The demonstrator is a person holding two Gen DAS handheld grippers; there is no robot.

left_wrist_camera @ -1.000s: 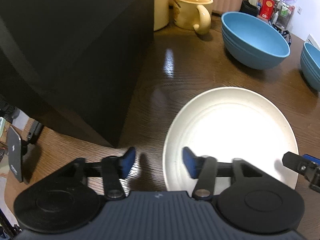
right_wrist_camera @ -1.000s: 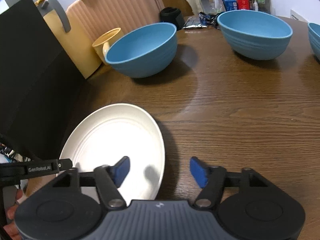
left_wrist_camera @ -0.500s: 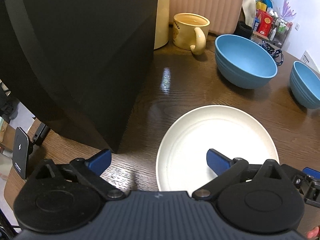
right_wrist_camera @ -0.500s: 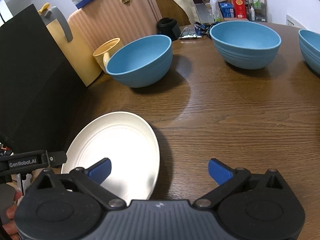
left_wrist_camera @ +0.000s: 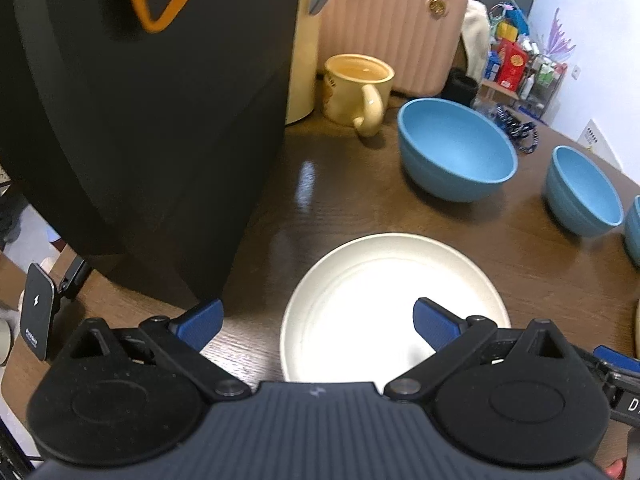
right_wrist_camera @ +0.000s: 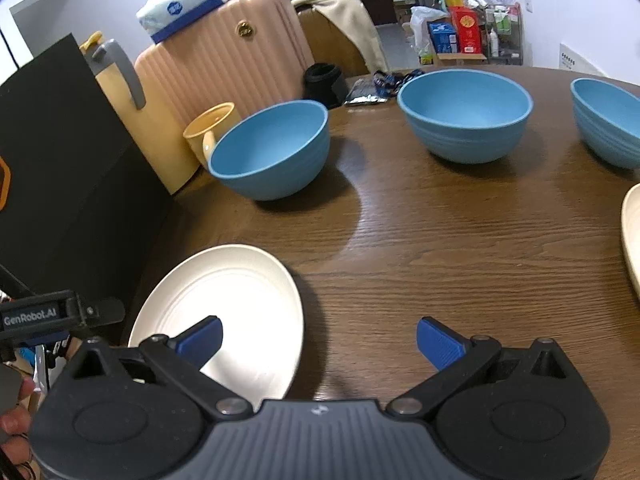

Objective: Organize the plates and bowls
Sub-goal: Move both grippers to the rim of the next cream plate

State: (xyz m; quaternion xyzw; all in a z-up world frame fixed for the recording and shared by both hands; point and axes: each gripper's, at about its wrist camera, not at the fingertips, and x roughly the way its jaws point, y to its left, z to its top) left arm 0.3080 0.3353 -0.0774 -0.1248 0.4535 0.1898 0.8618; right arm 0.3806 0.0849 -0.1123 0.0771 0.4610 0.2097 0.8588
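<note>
A cream plate [left_wrist_camera: 384, 300] [right_wrist_camera: 224, 300] lies flat on the brown wooden table. My left gripper [left_wrist_camera: 316, 322] hovers over its left edge, open, nothing between its blue pads. My right gripper [right_wrist_camera: 318, 340] hangs above the plate's right edge, open and empty as well. Three blue bowls stand apart behind it: the nearest bowl [left_wrist_camera: 456, 152] [right_wrist_camera: 272, 148], a middle bowl [left_wrist_camera: 584, 192] [right_wrist_camera: 464, 112], and a third bowl [right_wrist_camera: 608, 120] at the right. The rim of a second cream plate [right_wrist_camera: 632, 240] shows at the far right edge.
A tall black box [left_wrist_camera: 140, 120] [right_wrist_camera: 60, 184] stands close on the plate's left. Behind are a yellow mug [left_wrist_camera: 356, 88], a yellow jug [right_wrist_camera: 132, 112] and a pink suitcase [right_wrist_camera: 224, 64]. A phone holder [left_wrist_camera: 38, 312] sits at the table's left edge. Bare wood [right_wrist_camera: 460, 260] lies right of the plate.
Both grippers have opened from around the plate's edges to their widest and risen away from it. The plate stays flat on the table and looks smaller in both views.
</note>
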